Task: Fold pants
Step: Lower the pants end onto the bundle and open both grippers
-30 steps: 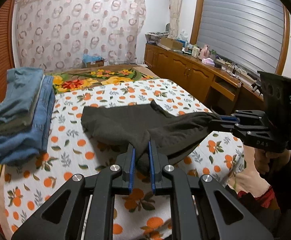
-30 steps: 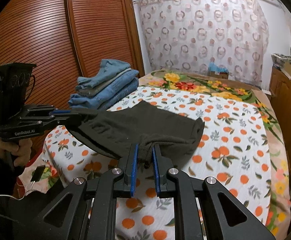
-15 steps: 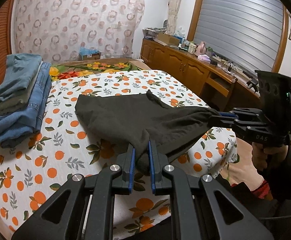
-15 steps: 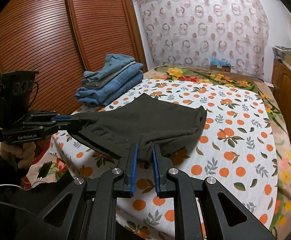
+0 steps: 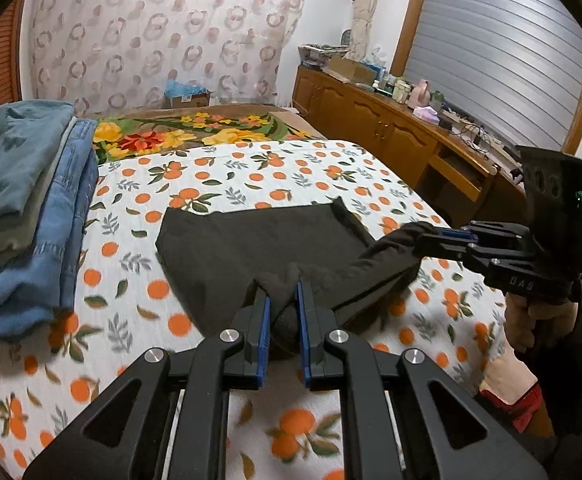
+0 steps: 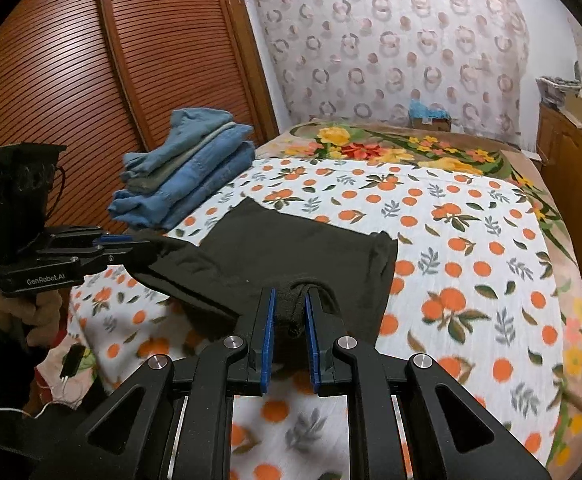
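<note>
Two risks worth weighing, larger first: dragging the dark pants (image 5: 259,248) by one edge across the bed (image 5: 219,168) could bunch the far half into wrinkles, since that half lies flat on the orange-print sheet (image 6: 471,240) while only the near edge is lifted. Smaller risk: uneven pull between the two grips, which would skew the fold line and leave the corners mismatched; a slip of cloth from either pinch would drop one corner and undo the alignment. Lying near the bed's near edge, roughly midway between its left and right edges, well clear of the stack of folded jeans (image 5: 27,216) at the left edge. Long axis apparently running across the bed, parallel to the near edge, with the stretched hem spanning from one grip to the other; waist end and leg ends not distinguishable. Left tongs (image 5: 282,312) narrow, clamped on a bunch of the near edge; right tongs (image 6: 290,312) likewise narrow, pinching the other end of that same edge, cloth visibly pressed between the blue pads (image 6: 267,332).
</note>
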The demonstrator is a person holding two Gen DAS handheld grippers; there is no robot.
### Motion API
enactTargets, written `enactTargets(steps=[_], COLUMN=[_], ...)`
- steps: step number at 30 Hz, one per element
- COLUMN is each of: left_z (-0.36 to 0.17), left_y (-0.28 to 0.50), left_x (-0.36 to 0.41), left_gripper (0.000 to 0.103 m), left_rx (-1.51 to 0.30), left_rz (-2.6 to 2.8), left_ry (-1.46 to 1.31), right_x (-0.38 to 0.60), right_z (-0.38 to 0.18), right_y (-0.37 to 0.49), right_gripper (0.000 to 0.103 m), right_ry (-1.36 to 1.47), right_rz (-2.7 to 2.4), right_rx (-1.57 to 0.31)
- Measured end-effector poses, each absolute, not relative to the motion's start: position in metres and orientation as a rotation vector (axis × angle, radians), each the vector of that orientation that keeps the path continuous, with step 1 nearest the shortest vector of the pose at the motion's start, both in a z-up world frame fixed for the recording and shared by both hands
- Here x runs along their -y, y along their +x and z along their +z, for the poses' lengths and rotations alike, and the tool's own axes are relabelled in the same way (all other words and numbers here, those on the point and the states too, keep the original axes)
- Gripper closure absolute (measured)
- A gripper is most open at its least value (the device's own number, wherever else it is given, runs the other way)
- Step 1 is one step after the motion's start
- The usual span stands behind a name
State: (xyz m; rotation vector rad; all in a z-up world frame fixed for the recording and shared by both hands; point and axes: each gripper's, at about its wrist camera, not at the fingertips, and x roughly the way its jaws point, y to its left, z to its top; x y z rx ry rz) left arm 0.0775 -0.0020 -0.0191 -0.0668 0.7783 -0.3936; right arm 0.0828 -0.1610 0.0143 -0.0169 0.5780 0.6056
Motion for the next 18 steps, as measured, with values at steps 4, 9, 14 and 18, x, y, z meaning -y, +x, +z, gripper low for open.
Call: enactTargets(steps=[4,9,14,18], left_z=[-0.025,-0.03,-0.033,-0.038], left_y=[0.098,0.118,0.136,0.148], left_x=[-0.001,-0.003,-0.008,-0.011], left_gripper=[0.09,0.09,0.09,0.09], left_rx=[-0.797,-0.815,-0.829,-0.845], left_rz=[-0.388,-0.388,-0.385,-0.38], left_ry=[-0.078,-0.087,-0.1,-0.105], right_x=[0.155,0.152,0.147,0.145], right_z=[0.011,0.009,0.007,0.001], right_y=[0.103,0.125,0.146,0.161], right_gripper=[0.089,0.089,0.089,0.089], right_ry=[-0.017,-0.011,0.001,0.009], right_rz=[0.6,0.6,0.603,0.604], right_rx=[-0.604,-0.627,-0.643,-0.667])
